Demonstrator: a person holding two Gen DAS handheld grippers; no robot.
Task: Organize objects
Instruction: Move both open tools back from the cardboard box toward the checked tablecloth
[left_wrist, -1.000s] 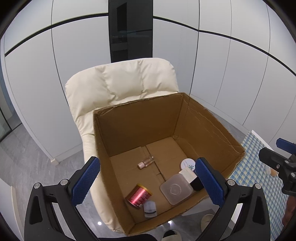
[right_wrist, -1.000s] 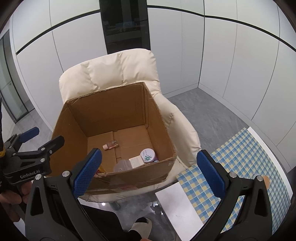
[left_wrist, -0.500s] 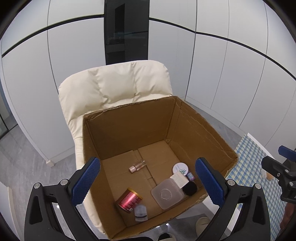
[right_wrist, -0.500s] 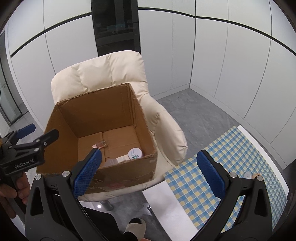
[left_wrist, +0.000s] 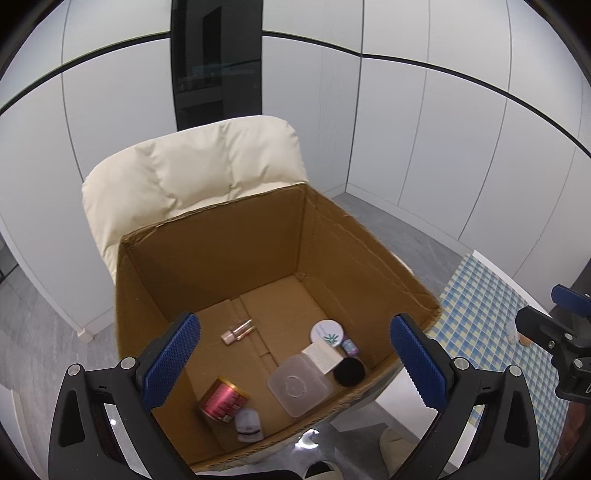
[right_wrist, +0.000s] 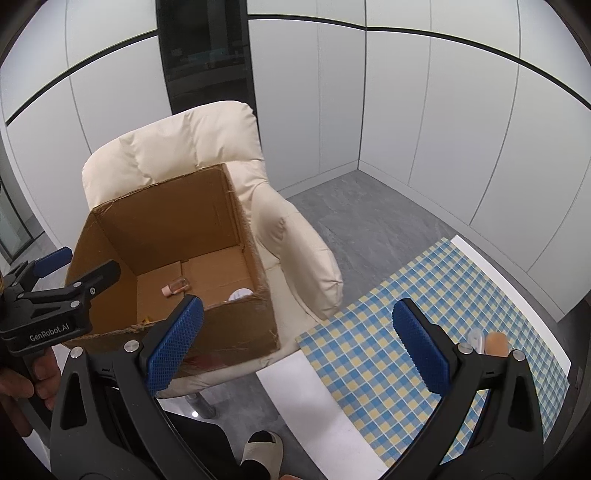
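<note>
An open cardboard box (left_wrist: 369, 243) (right_wrist: 240, 325) sits on a cream padded chair (left_wrist: 192, 170) (right_wrist: 295, 251). On its floor lie a small glass bottle (left_wrist: 237, 331) (right_wrist: 176, 287), a red can (left_wrist: 222, 399), a clear lidded tub (left_wrist: 299, 386), a white round jar (left_wrist: 328, 331), a white block (left_wrist: 322, 356), a black disc (left_wrist: 349, 372) and a small white cap (left_wrist: 249, 425). My left gripper (left_wrist: 293, 363) hovers open over the box, holding nothing. My right gripper (right_wrist: 295, 347) is open and empty, off the box's right corner above the checked cloth (right_wrist: 406, 343).
A table with a blue-and-yellow checked cloth (left_wrist: 491, 317) stands right of the chair, with a small clear item (right_wrist: 475, 338) and an orange-tan one (right_wrist: 495, 343) near its far edge. White wall panels close the corner behind. A slippered foot (right_wrist: 264, 448) shows below.
Both views have drifted right and back: the box sits further left in the right wrist view, and more of the checked cloth shows. Both grippers stay open.
</note>
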